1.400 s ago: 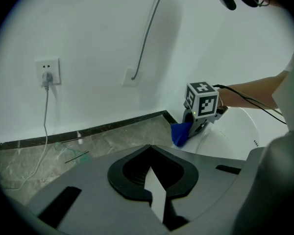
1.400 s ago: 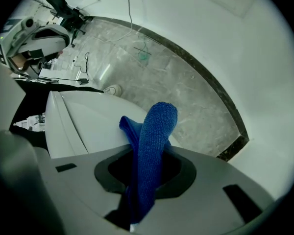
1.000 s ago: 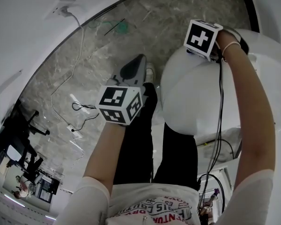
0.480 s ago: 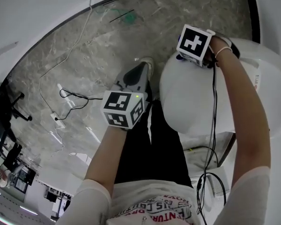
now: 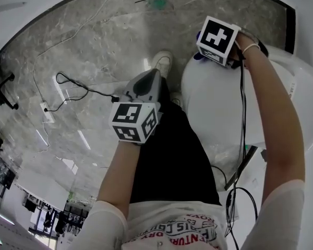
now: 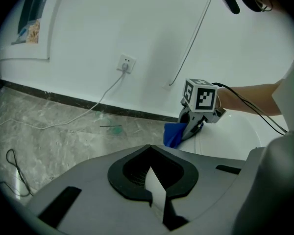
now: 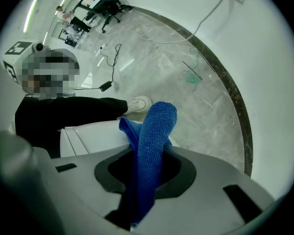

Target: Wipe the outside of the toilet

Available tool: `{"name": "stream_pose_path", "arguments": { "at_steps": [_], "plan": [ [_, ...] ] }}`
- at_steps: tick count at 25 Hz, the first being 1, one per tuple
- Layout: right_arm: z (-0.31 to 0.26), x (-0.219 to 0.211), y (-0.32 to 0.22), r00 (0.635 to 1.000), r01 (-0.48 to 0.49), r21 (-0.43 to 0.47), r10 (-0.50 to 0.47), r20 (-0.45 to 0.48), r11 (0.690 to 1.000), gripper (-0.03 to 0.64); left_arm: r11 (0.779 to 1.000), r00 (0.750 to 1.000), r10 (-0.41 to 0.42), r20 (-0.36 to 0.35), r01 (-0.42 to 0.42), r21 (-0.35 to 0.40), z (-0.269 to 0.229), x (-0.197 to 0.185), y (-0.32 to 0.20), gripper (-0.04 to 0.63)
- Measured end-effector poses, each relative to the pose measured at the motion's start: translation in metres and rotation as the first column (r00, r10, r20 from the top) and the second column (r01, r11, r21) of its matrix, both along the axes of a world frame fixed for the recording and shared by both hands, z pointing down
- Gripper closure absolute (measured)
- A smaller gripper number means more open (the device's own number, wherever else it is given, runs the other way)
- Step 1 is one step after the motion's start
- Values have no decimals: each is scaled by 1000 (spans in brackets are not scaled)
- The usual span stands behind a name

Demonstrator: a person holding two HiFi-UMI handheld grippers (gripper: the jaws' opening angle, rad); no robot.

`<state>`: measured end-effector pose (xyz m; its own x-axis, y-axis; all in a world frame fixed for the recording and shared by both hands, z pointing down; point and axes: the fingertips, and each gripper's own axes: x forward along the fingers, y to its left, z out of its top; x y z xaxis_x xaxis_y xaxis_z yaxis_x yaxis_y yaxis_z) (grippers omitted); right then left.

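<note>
I see the white toilet (image 5: pixel 224 103) by my legs, my right gripper (image 6: pixel 190 127) clamped on a blue cloth (image 7: pixel 154 131) at its front edge, and my left gripper (image 5: pixel 145 85) closed, empty, above the floor (image 5: pixel 94 51).

We see the toilet (image 5: pixel 224 108) as a glossy white body with its lid down, filling the head view from about 2 to 4 o'clock. Its rounded front end points toward 12 o'clock. The surface looks smooth and evenly bright, and we can make out no marks on it.

The cloth (image 7: pixel 154 136) is deep blue with a fine looped nap, bunched into a thick roll. It is clamped in the right gripper (image 6: pixel 188 129). In that gripper's view one end stands out toward 12 o'clock, and a flatter fold spreads toward 10 o'clock. It sits against the toilet's front edge, at 1 o'clock in the head view.
</note>
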<state>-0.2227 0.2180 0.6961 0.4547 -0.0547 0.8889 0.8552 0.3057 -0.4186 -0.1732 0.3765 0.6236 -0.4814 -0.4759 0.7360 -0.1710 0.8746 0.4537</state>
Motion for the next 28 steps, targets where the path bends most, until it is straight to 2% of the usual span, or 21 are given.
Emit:
{"name": "stream_pose_path", "arguments": {
  "at_steps": [5, 13, 16, 22, 28],
  "plan": [
    [1, 17, 28, 996, 91, -12, -91, -5, 996, 540, 999, 999, -53, -1, 53, 9, -4, 23, 20, 589],
    [-6, 56, 65, 976, 214, -46, -216, -43, 976, 541, 993, 993, -114, -40, 114, -4, -4, 69, 53, 589],
    [-4, 77, 80, 966, 242, -61, -247, -76, 968, 540, 995, 994, -103, -43, 103, -5, 1, 79, 62, 589],
    [-3, 104, 99, 944, 298, -40, -300, -139, 954, 541, 997, 996, -82, -14, 82, -11, -11, 74, 93, 589],
    [0, 130, 111, 935, 348, 62, -341, -94, 936, 540, 999, 999, -37, -13, 37, -27, -17, 95, 125, 589]
  ]
}}
